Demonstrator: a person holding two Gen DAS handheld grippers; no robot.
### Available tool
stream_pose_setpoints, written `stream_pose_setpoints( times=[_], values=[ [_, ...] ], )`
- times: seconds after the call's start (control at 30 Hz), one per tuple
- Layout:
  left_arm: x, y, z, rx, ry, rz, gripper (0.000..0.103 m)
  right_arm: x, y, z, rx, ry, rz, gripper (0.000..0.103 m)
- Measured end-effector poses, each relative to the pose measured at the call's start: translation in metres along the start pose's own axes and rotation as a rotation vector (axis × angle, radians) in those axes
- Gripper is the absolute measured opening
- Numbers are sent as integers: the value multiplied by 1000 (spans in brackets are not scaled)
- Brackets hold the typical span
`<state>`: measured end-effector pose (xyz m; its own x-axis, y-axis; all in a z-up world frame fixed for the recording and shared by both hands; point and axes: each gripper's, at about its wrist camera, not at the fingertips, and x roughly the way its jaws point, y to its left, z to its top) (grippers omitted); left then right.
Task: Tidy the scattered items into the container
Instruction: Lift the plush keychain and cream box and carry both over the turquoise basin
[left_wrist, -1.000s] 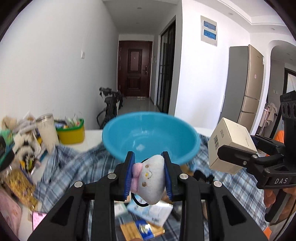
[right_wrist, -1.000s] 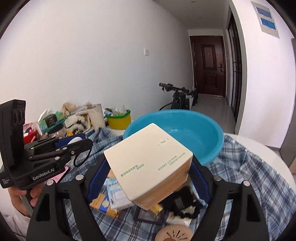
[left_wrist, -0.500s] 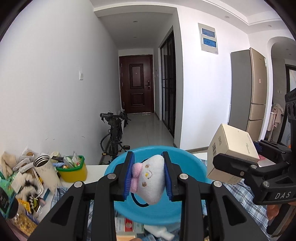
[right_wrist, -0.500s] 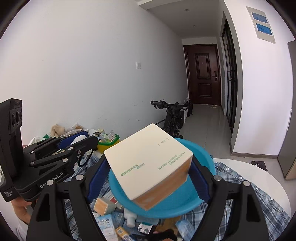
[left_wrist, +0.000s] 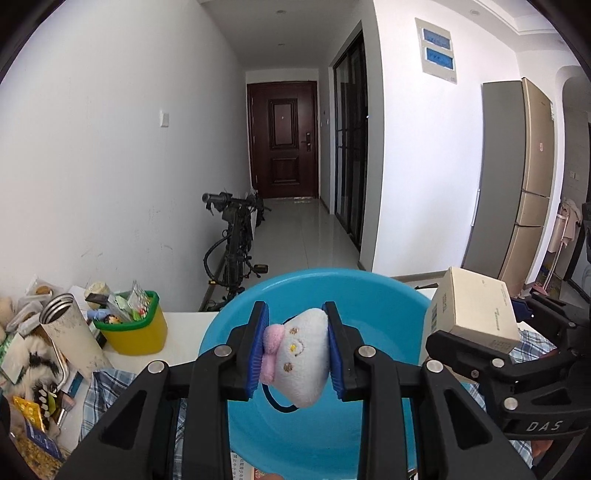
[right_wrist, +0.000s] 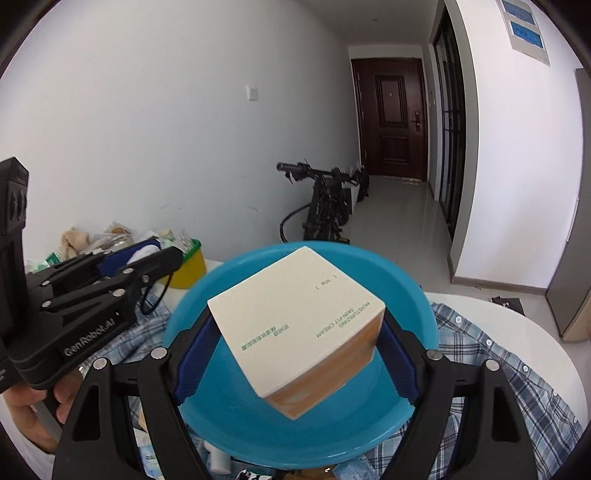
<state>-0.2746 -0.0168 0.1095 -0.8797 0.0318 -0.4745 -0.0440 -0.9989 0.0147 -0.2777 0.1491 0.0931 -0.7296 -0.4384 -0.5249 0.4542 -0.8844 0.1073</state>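
Two grippers are in use, each holding one item above one round blue plastic basin (left_wrist: 373, 295). The left gripper (left_wrist: 297, 354) is clamped on a white plush toy with a pink bow (left_wrist: 301, 360). The right gripper (right_wrist: 295, 363) grips a cream cardboard box with green print (right_wrist: 295, 317) at a tilt. The left wrist view alone shows a grey-gold refrigerator (left_wrist: 517, 177). The right wrist view alone shows the round white worktop (right_wrist: 517, 317) edge and a plaid cloth (right_wrist: 491, 373).

Two wrist views look forward from close above a blue basin (left_wrist: 280, 295); both share the basin (right_wrist: 413, 295) and hallway door (left_wrist: 282, 138).
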Motion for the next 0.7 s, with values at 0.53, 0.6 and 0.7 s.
stream_pose_setpoints(
  times=[0.53, 0.6, 0.7],
  values=[
    [19, 4, -10, -14, 31, -13, 31, 19, 1, -3, -26, 37, -54, 80],
    [18, 3, -9, -11, 33, -12, 31, 19, 0, -3, -25, 37, -56, 80],
    [18, 3, -9, -12, 32, -14, 31, 17, 1, -2, -24, 35, -53, 80]
  ],
)
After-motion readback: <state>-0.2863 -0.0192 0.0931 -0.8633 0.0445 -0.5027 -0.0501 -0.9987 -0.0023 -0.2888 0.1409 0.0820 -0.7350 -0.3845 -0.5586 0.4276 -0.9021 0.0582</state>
